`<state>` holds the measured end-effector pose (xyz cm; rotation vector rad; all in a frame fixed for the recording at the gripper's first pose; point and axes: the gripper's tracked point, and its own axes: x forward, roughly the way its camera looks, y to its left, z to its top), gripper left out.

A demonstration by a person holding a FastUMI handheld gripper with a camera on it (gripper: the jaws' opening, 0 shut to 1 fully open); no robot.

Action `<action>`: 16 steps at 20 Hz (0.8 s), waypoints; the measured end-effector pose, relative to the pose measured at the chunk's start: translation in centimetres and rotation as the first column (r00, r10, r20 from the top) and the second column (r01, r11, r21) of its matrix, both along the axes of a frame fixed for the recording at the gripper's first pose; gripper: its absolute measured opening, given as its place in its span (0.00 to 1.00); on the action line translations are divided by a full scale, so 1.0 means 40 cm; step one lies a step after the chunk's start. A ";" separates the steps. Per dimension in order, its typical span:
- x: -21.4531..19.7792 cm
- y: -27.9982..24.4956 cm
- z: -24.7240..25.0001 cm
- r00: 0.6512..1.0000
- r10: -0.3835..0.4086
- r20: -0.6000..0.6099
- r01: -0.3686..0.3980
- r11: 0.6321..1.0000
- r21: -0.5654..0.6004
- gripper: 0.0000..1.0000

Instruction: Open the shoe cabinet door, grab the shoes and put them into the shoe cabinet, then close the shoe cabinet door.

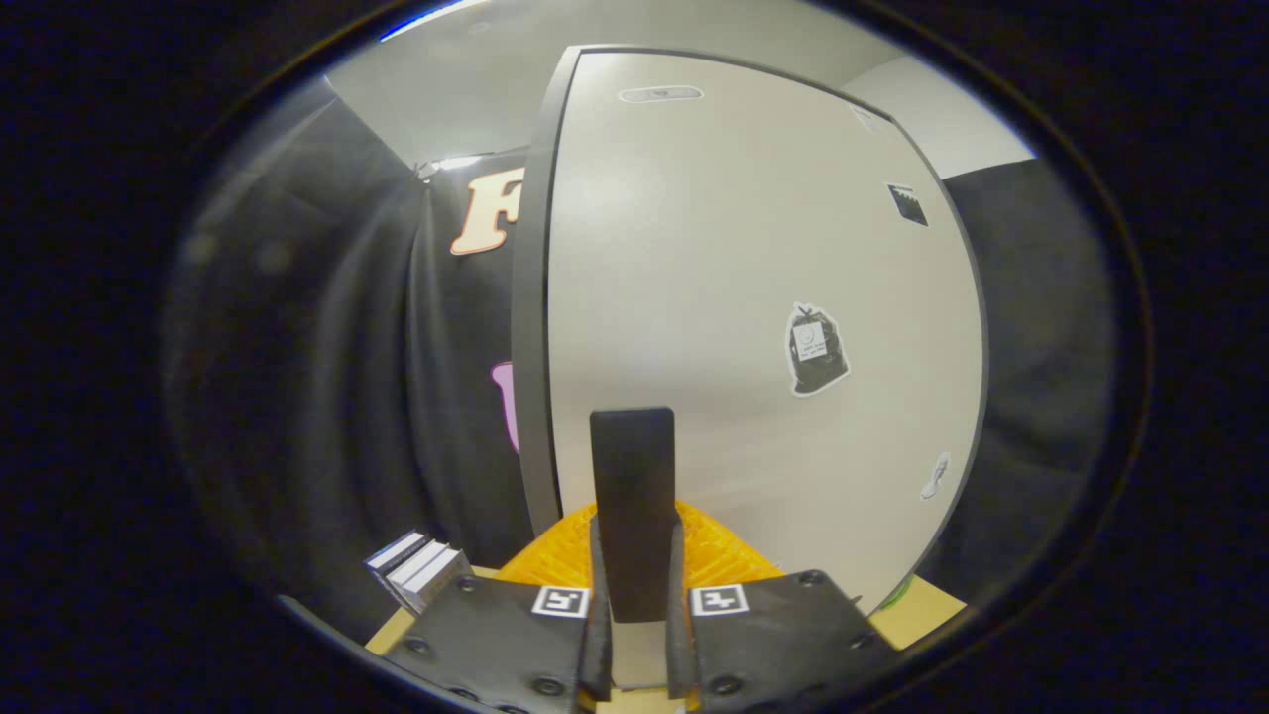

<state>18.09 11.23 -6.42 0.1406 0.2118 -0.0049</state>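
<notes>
The gripper [633, 635] points level and straight ahead, its two fingers [596, 635] drawn close together, nearly parallel.

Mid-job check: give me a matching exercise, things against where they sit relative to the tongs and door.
Things:
1. handle
2. bag sticker
3. orange mesh
4. boxes

Places:
A. mid-door, right of the tongs
B. left of the tongs, by the cloth
C. top of the door
D. at the door's foot, just beyond the tongs

Pairs: 1-C, 2-A, 3-D, 4-B. The tongs face the door.
</notes>
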 end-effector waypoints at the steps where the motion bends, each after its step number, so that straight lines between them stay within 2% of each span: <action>1: 0.002 0.000 -0.002 1.000 0.003 -0.003 -0.003 1.000 -0.005 0.19; 3: 0.002 0.001 -0.003 1.000 0.014 -0.007 -0.014 1.000 -0.005 0.14; 10: -0.035 -0.004 0.008 0.999 0.053 -0.006 -0.052 0.998 0.016 0.14; 16: -0.128 -0.035 0.024 0.989 0.149 0.005 -0.149 0.987 0.055 0.14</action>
